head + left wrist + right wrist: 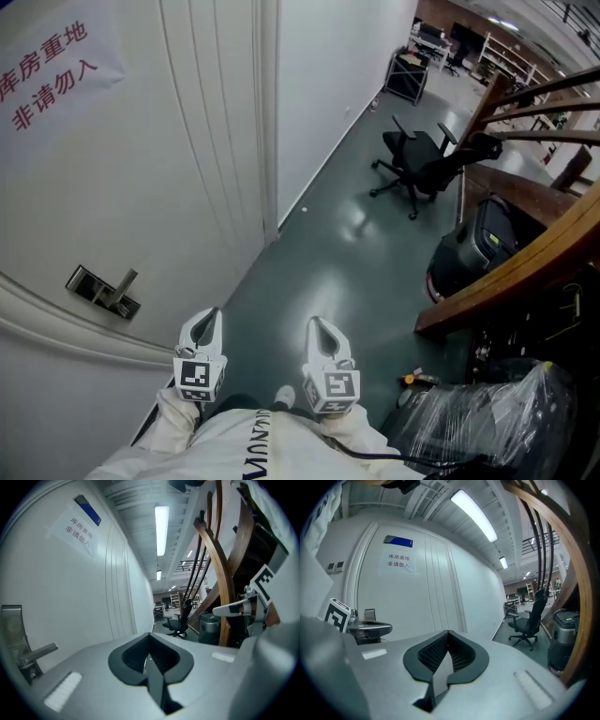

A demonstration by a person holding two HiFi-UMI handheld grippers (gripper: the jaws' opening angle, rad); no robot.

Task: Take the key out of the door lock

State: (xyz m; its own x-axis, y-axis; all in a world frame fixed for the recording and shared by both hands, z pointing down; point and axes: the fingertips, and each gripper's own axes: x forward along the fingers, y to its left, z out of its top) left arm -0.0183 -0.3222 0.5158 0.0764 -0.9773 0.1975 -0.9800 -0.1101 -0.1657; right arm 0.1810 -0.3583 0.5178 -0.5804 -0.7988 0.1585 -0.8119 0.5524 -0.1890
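Key in the door lock is too small to make out from here. What you can see is the brushed-metal lock plate with its lever handle [103,291] on the white panelled door [169,141], and I cannot tell whether a key sticks out under that lever. By my judgement the task has hardly begun: nothing has been gripped or pulled, so the approach, the grasp and the withdrawal are all left to do. Your left gripper [208,319] is clenched on nothing, its jaws pressed flat together. Your right gripper [319,326], at its three o'clock, is likewise clenched and empty. In the head view the lock plate sits at about ten o'clock from the left gripper, near but clear of it, and further from the right one. You'll need to open one gripper's jaws before you close in.
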